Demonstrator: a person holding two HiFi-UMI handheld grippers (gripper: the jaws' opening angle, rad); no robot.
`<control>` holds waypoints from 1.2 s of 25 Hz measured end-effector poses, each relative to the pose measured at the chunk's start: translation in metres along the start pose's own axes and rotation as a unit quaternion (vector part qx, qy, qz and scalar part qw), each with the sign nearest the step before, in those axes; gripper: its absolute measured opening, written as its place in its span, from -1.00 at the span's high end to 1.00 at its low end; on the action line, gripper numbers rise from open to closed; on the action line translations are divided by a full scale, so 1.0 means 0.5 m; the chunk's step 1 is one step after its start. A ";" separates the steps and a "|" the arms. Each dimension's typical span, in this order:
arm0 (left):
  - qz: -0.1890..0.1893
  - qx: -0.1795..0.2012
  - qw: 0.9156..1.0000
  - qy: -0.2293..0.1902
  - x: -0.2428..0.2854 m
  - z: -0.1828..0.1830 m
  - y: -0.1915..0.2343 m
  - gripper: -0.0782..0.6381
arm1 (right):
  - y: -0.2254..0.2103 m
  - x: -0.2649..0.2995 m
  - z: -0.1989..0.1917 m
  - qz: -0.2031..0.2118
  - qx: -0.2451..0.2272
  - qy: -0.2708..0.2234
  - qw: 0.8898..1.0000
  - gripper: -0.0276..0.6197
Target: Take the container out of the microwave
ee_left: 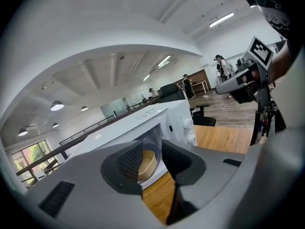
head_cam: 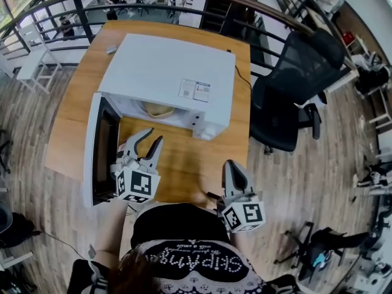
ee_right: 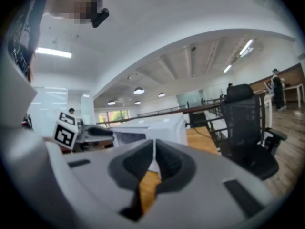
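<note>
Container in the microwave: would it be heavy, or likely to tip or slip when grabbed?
The container looks shallow, wide and round, so it would probably sit steady rather than tip. Its thin tan wall suggests something light, perhaps slightly bendable under a squeeze. Whether it holds anything, the microwave hides, so its weight stays a guess.

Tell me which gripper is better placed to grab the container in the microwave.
Left. The left gripper has its jaws apart, facing the open microwave and the container inside. The right gripper is shut and stands right of the opening.
</note>
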State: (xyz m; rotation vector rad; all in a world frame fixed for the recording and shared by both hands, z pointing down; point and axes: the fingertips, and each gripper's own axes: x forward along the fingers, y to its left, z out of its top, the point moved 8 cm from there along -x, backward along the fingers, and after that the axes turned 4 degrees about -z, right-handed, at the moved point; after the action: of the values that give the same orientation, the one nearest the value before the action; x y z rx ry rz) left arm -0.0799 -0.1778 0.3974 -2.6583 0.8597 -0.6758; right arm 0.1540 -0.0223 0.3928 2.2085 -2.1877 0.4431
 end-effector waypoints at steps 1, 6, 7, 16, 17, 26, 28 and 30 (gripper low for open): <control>-0.005 0.002 1.000 0.001 0.010 -0.001 0.001 0.35 | -0.003 -0.003 0.001 -0.004 0.001 -0.001 1.000 0.80; -0.020 0.018 1.000 0.007 0.058 -0.006 0.007 0.31 | -0.018 -0.013 0.001 -0.023 0.003 -0.002 1.000 0.80; -0.023 0.023 0.999 0.010 0.068 -0.008 0.008 0.31 | -0.021 -0.014 0.001 -0.027 0.004 -0.002 1.000 0.80; -0.055 0.054 0.996 0.052 0.155 -0.045 0.025 0.29 | -0.034 -0.015 -0.010 -0.049 0.013 0.009 0.999 0.80; -0.060 0.057 0.995 0.060 0.167 -0.053 0.028 0.29 | -0.035 -0.014 -0.011 -0.051 0.015 0.010 0.999 0.80; -0.096 0.062 0.987 0.115 0.266 -0.121 0.040 0.28 | -0.049 -0.003 -0.020 -0.072 0.025 0.026 0.997 0.80; -0.109 0.062 0.984 0.129 0.286 -0.139 0.039 0.28 | -0.053 0.000 -0.021 -0.076 0.026 0.029 0.996 0.80; -0.119 0.063 0.981 0.142 0.301 -0.155 0.037 0.28 | -0.056 0.003 -0.022 -0.081 0.028 0.032 0.996 0.80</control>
State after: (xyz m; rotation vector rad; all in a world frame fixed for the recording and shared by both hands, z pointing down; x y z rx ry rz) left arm -0.0203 -0.2919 0.5091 -2.6120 0.5429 -1.1494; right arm 0.1792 -0.0205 0.4091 2.3416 -1.9693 0.5669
